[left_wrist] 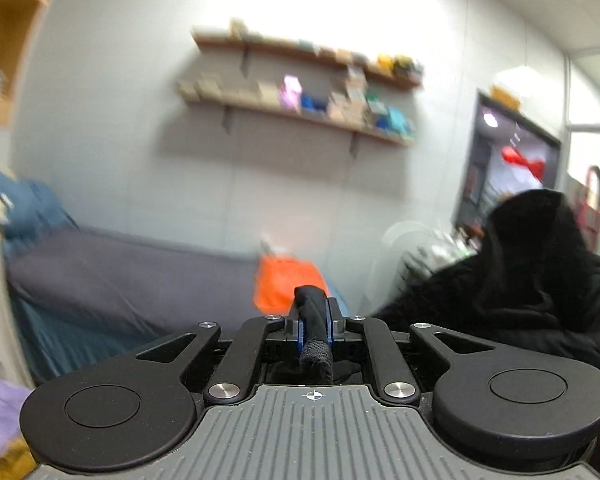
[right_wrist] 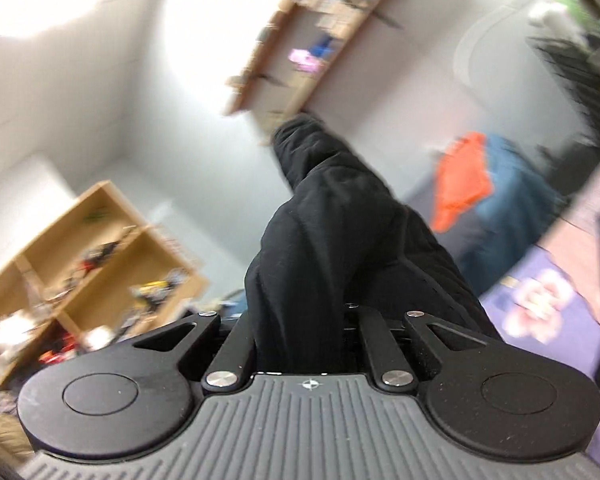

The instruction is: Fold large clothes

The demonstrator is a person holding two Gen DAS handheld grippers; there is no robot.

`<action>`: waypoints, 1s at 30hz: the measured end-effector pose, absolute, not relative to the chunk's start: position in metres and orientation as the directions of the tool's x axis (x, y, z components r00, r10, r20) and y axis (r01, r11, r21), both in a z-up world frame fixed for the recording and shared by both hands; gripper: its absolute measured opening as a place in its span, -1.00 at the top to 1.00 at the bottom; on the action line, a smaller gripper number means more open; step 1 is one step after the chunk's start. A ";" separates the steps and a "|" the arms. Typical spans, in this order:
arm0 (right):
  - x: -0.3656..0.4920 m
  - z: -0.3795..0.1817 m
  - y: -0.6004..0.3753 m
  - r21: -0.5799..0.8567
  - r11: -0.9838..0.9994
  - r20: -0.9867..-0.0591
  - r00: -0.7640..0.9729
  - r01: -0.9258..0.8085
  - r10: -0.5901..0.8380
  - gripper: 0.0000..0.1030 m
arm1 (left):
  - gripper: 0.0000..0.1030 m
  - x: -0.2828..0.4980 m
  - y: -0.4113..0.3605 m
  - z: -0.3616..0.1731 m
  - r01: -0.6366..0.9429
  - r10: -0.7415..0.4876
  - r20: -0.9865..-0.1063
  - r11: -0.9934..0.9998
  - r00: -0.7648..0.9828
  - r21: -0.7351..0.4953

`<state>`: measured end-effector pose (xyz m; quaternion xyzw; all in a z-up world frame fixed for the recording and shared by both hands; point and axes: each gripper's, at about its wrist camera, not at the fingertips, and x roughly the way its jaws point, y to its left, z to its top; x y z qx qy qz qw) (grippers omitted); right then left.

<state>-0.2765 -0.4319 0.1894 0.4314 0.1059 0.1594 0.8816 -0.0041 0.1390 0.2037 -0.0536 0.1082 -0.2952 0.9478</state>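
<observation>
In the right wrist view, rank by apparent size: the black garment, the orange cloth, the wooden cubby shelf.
1. Black garment: largest, though it hangs closest to the camera, which inflates it.
2. Wooden cubby shelf.
3. Orange cloth: smallest, but farther off, so true size is unsure.

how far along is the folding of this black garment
Early stage. Done: both grippers have hold of the black garment. The left gripper pinches a rolled edge of it, and the right gripper is shut with the cloth draped over its fingers, hiding them. In hand: the garment is held up in the air, bunched and hanging. Left: no fold shows yet; laying it flat and folding all remain.
</observation>
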 end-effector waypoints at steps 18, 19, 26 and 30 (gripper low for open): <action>-0.180 0.256 -0.491 0.822 0.498 0.055 0.909 -0.276 0.413 0.83 | -0.02 0.060 0.179 0.220 0.326 -0.327 -0.175 0.945 0.929 -0.040; -0.156 0.240 -0.494 0.836 0.519 -0.042 0.924 -0.175 0.380 0.83 | -0.14 0.079 0.167 0.198 0.306 -0.305 -0.232 0.951 0.924 -0.034; -0.064 0.107 -0.490 0.663 0.656 -0.518 0.854 0.360 0.055 -0.45 | -0.96 0.106 0.099 0.025 0.300 -0.303 -0.595 0.948 0.745 -0.107; -0.055 0.066 -0.461 0.524 0.758 -0.626 0.779 0.387 0.036 -0.58 | -1.00 0.088 0.075 -0.041 0.306 -0.321 -0.712 0.939 0.624 -0.154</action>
